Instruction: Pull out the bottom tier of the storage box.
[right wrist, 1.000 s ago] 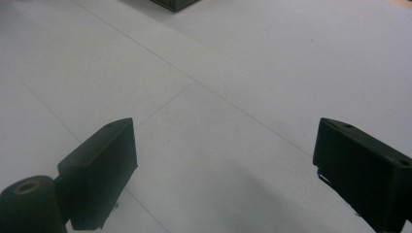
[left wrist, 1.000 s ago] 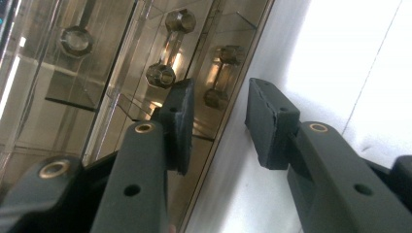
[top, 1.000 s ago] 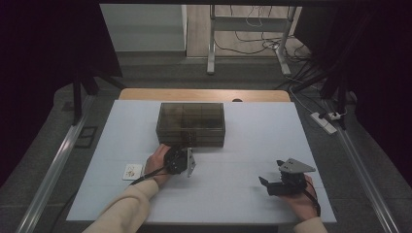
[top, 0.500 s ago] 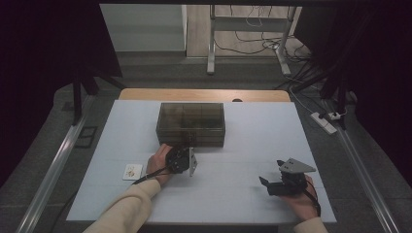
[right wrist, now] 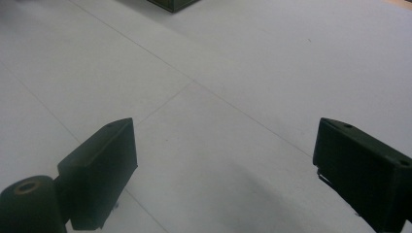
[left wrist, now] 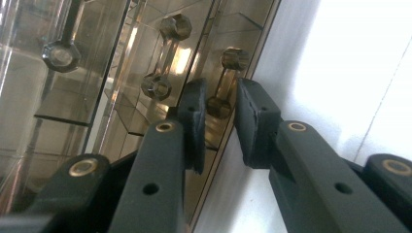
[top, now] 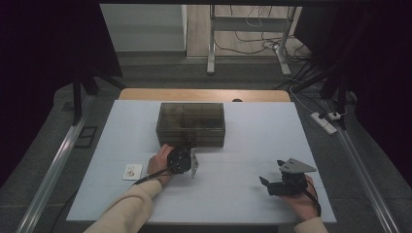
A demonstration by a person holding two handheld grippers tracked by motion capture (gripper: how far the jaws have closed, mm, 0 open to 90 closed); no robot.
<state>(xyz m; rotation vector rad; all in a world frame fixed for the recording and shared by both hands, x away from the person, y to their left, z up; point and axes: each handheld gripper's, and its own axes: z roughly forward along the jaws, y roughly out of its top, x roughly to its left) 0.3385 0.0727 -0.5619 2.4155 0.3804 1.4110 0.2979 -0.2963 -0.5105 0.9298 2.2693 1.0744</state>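
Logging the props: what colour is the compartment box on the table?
Smoky translucent brown box, clearest in the left gripper view.

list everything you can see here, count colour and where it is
smoky transparent plastic compartment box: one, brown-grey, far middle of the table
small dumbbell-shaped handle: one, dark translucent, on the box's near face, between the left jaws
small white printed card: one, white with a small picture, near left of the table, beside the left hand
white table top: one, white, under everything
white power strip: one, white, on the floor right of the table
left gripper: one, black, at the box front, jaws narrowly apart around the handle
right gripper: one, black with grey plate, near right of the table, jaws wide open
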